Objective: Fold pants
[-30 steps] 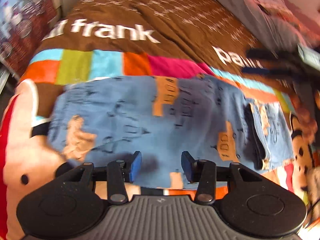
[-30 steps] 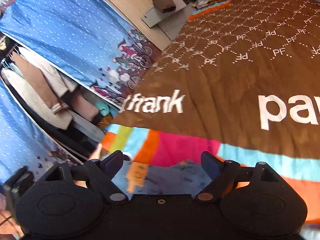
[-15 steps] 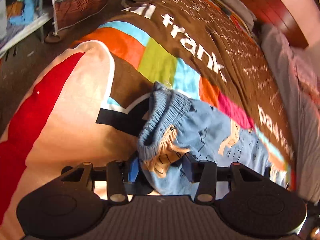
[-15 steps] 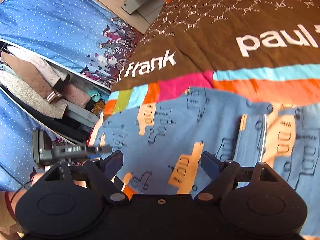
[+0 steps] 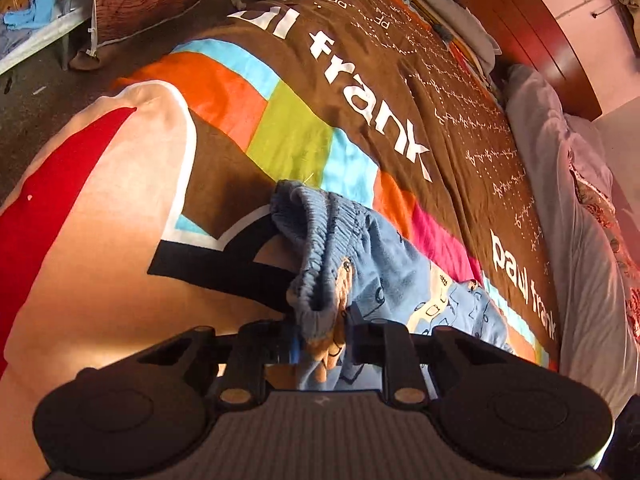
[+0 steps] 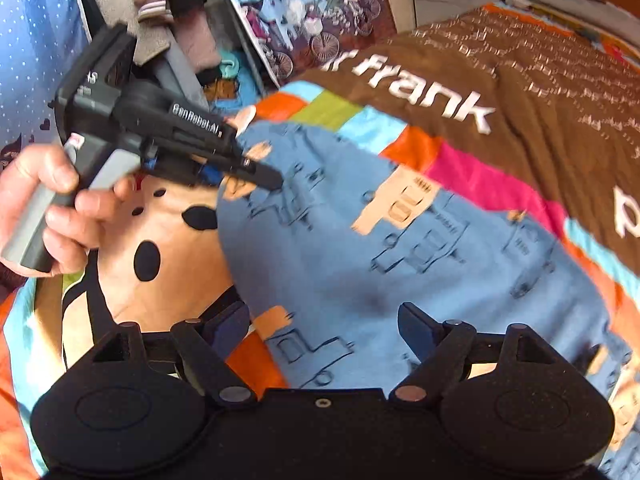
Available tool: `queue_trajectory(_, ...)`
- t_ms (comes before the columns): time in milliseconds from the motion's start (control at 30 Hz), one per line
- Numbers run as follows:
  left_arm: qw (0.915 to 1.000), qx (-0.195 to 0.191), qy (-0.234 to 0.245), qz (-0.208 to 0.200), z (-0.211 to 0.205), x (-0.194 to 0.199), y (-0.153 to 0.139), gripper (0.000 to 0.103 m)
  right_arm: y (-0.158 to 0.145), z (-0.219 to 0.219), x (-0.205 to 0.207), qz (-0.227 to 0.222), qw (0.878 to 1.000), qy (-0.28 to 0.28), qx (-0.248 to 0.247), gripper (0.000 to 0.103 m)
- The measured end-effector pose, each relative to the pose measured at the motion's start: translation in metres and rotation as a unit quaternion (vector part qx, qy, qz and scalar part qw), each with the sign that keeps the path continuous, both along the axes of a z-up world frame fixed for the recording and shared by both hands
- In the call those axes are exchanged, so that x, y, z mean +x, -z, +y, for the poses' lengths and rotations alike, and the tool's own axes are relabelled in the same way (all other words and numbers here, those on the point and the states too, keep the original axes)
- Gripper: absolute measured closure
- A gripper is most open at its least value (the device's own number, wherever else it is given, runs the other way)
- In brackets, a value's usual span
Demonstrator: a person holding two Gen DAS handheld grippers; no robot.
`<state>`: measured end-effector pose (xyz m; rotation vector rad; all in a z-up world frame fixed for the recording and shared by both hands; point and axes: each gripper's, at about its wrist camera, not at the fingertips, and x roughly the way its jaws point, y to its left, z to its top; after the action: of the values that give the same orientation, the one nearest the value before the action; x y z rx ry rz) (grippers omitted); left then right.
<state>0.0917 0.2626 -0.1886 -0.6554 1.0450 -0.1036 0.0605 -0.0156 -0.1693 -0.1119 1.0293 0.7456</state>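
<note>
Since a second ago we've swung our left gripper (image 5: 322, 338) onto the pants (image 5: 384, 276) waistband corner on the bedspread (image 5: 296, 136) — closing, seemingly pinching it; right gripper (image 6: 324, 326) wide, narrowing, hovers above the cloth.

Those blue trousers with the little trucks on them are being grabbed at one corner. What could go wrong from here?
The left gripper is closing on a bunched waistband corner of the trousers; it may catch only one layer, so the fold would skew. The right gripper is closing above flat cloth with nothing between its fingers, so it might pinch the bedspread too.
</note>
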Motion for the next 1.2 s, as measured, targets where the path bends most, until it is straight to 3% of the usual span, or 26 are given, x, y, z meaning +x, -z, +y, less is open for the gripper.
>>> queue_trajectory(67,1.0,0.005,0.007,-0.001,-0.001,0.0,0.0,0.083,-0.008,-0.011,0.008,-0.015,0.998,0.053,0.024,0.027)
queue_trajectory(133,1.0,0.004,0.007,-0.002,-0.001,-0.001,0.001,0.084,-0.013,-0.015,0.02,-0.054,0.995,0.078,-0.007,0.028)
queue_trajectory(167,1.0,0.004,0.006,-0.002,-0.001,-0.002,0.001,0.085,-0.009,-0.014,0.026,-0.063,0.994,0.078,-0.038,0.034)
queue_trajectory(300,0.9994,0.019,0.025,-0.018,-0.009,-0.001,-0.012,0.089,0.029,-0.005,0.041,-0.062,0.989,0.026,-0.133,0.055)
queue_trajectory(400,0.9973,0.035,0.053,-0.035,-0.02,0.001,-0.025,0.09,0.038,0.001,0.033,-0.097,0.983,-0.018,-0.155,0.055)
queue_trajectory(633,0.9872,0.088,0.115,-0.067,-0.051,0.002,-0.041,0.09,0.026,-0.006,0.035,-0.1,0.986,-0.005,-0.13,0.056)
queue_trajectory(833,0.9893,0.091,0.103,-0.048,-0.05,0.006,-0.032,0.09,0.027,-0.011,0.033,-0.081,0.989,0.005,-0.12,0.055)
queue_trajectory(900,0.992,0.085,0.086,-0.034,-0.042,0.006,-0.028,0.089,0.026,-0.012,0.033,-0.081,0.99,0.009,-0.118,0.052)
queue_trajectory(1067,0.9994,0.027,0.021,0.005,-0.004,0.005,-0.011,0.078,0.02,-0.012,0.032,-0.088,0.99,0.007,-0.109,0.048)
queue_trajectory(1200,0.9998,0.003,0.011,0.018,0.008,0.01,-0.006,0.067,0.018,-0.012,0.036,-0.097,0.989,0.008,-0.11,0.048)
